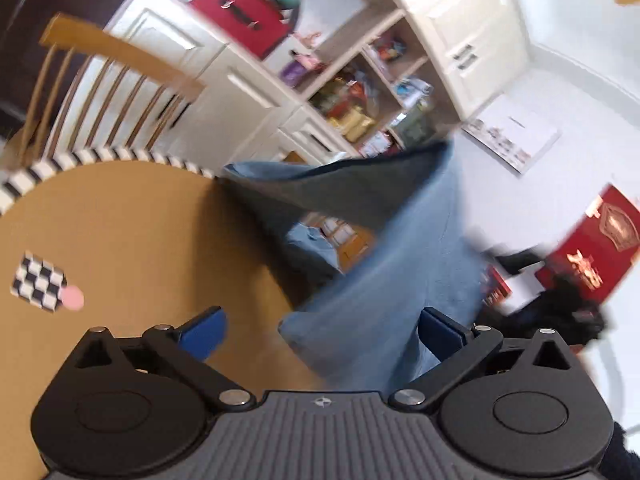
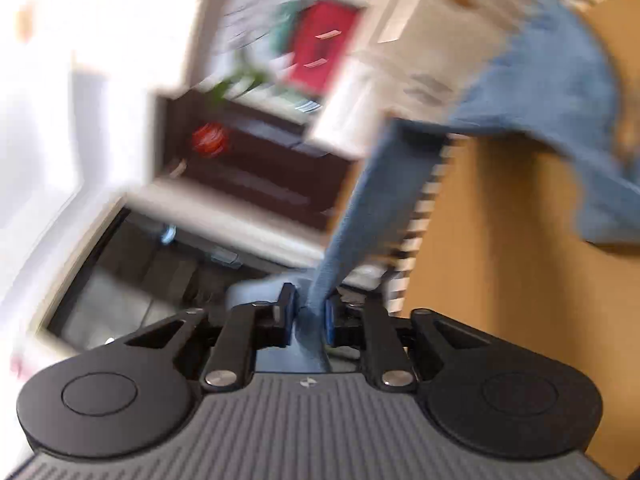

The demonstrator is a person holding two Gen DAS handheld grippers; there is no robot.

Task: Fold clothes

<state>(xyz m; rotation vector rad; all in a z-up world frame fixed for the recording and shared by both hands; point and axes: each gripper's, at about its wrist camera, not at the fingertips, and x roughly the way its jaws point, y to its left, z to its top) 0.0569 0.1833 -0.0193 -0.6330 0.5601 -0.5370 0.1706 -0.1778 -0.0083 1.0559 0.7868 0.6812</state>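
A pair of blue jeans (image 1: 400, 248) hangs lifted above the right edge of the tan table (image 1: 140, 232), stretched out and blurred. My left gripper (image 1: 322, 334) stands wide open. Its blue pads (image 1: 206, 334) are far apart, and the denim passes in front of them without touching either pad. In the right wrist view my right gripper (image 2: 311, 314) is shut on a bunched strip of the jeans (image 2: 552, 92). From there the cloth runs up and to the right over the table (image 2: 500, 260).
A wooden chair (image 1: 120, 64) stands behind the table's striped edge (image 1: 120, 156). White cabinets with full shelves (image 1: 360, 92) line the wall. A checkered marker (image 1: 40, 284) with a pink dot (image 1: 73, 298) lies on the table. A dark cabinet (image 2: 260, 168) is left of the right gripper.
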